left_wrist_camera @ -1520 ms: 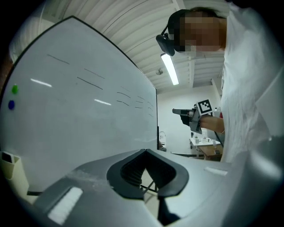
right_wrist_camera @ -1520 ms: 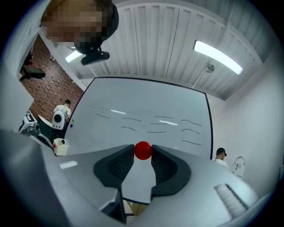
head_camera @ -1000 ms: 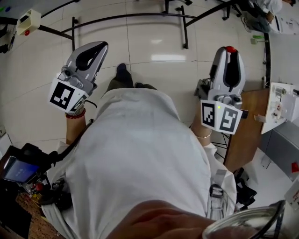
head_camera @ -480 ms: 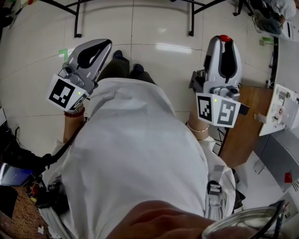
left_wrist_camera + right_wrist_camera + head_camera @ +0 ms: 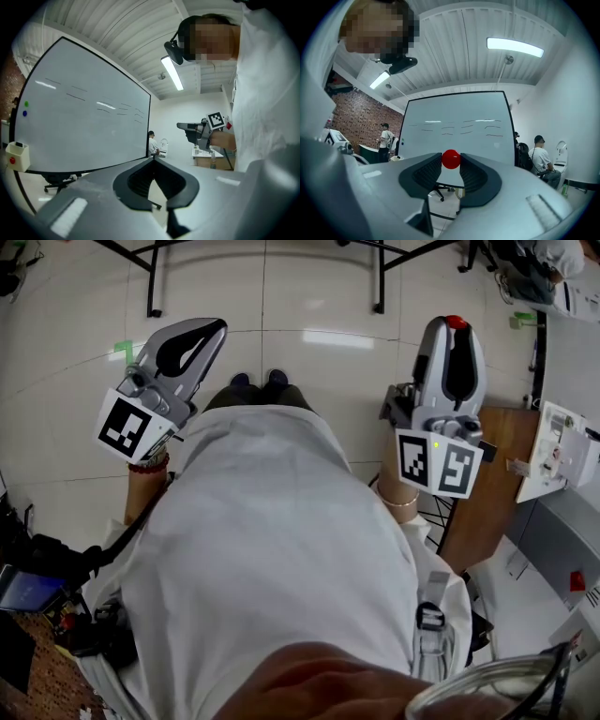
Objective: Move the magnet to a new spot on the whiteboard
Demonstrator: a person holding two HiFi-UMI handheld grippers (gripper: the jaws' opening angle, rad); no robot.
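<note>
A small red ball magnet (image 5: 451,159) sits pinched between the tips of my right gripper (image 5: 451,161), which is shut on it. From the head view the magnet (image 5: 456,322) shows as a red dot at the right gripper's (image 5: 454,330) far end, held out over the floor. The whiteboard (image 5: 459,131) stands ahead, a way off, with faint marks across it. My left gripper (image 5: 153,160) is shut with nothing in it; its tips (image 5: 216,327) meet. The whiteboard (image 5: 84,117) fills the left of its view, bearing a green magnet (image 5: 26,104) and a blue magnet (image 5: 24,113).
A white holder (image 5: 16,157) hangs at the board's lower left. A wooden table (image 5: 487,493) with a white box (image 5: 555,451) stands to my right. Black table legs (image 5: 380,277) lie ahead on the tiled floor. People (image 5: 543,157) sit right of the board; another person (image 5: 386,138) stands left.
The floor and table legs have slid up the head view as the person walked forward. Both grippers keep about the same pose, and the right one still holds the magnet.
</note>
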